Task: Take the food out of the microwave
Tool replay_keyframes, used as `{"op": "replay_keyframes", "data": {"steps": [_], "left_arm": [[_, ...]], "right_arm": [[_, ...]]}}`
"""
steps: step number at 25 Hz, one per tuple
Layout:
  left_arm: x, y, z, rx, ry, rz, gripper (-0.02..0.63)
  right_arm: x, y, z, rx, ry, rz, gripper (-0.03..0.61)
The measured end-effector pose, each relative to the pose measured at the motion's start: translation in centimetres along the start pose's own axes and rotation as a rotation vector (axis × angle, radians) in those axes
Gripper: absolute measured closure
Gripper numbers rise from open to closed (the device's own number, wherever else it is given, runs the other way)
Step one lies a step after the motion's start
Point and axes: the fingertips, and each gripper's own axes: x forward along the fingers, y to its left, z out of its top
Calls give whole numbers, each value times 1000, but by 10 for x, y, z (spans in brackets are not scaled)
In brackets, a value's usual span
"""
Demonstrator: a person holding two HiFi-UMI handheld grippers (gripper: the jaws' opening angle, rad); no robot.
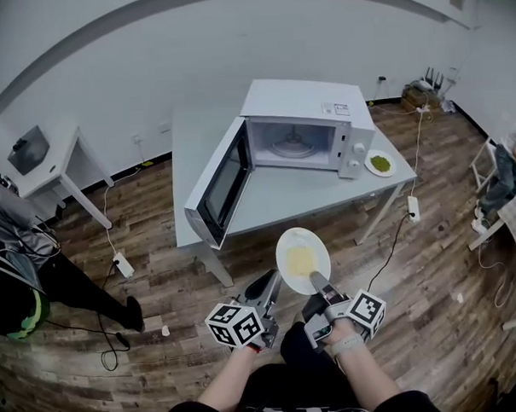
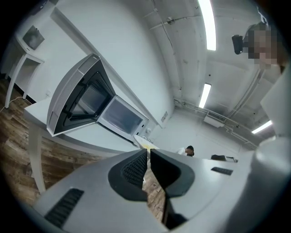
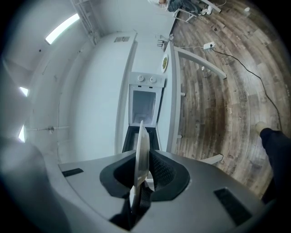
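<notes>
White plate of yellow food before the open microwave
Jaws of left gripper and right gripper pinch its rim — opposite edges.

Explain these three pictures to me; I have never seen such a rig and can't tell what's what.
There is no robot: a person holds a two-jaw gripper in each hand. One picture comes from a camera on the person's head, looking down; the other two cameras ride on the grippers. On the table stands a microwave, door open, with a small plate of green food beside it. The left gripper and the right gripper each pinch the rim of the plate of yellow food, held off the table.
</notes>
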Motion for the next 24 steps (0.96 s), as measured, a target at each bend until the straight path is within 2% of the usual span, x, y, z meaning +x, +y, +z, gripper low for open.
{"op": "replay_keyframes", "data": {"steps": [24], "left_arm": [[-9, -9, -4, -37, -22, 6, 586]], "right_arm": [[-23, -9, 0, 31, -26, -25, 523]]}}
